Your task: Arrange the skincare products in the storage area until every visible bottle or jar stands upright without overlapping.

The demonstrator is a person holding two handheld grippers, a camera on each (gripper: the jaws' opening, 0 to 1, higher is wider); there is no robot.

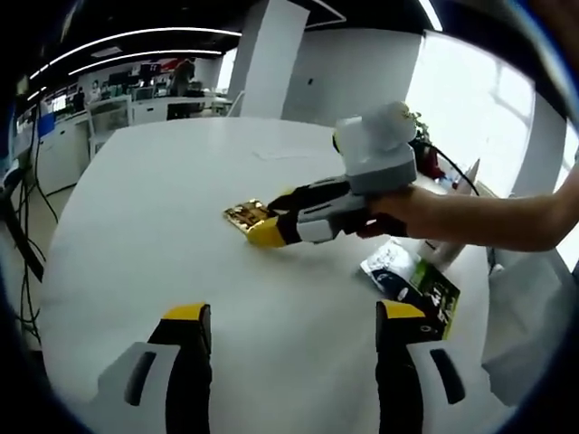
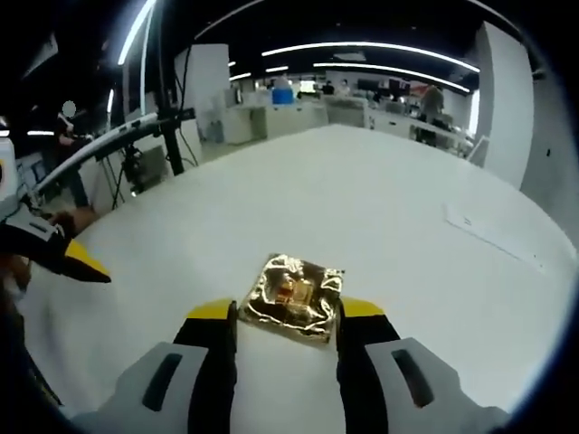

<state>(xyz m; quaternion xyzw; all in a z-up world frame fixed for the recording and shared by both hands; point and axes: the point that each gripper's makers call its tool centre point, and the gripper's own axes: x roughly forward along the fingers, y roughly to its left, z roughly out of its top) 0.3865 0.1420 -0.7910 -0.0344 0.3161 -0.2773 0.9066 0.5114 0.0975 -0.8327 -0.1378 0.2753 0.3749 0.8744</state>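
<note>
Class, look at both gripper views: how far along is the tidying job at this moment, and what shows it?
Done: nothing appears arranged yet. In hand: the right claw has its jaws on either side of a gold foil packet lying flat on the white table; whether it is gripped is unclear. The left claw is open and empty. Left: dark packets lie flat near the table edge.

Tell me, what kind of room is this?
Probably an open-plan office or lab: a big white table, rows of desks with monitors behind it, long ceiling light strips. The right tool straddles a gold packet.
</note>
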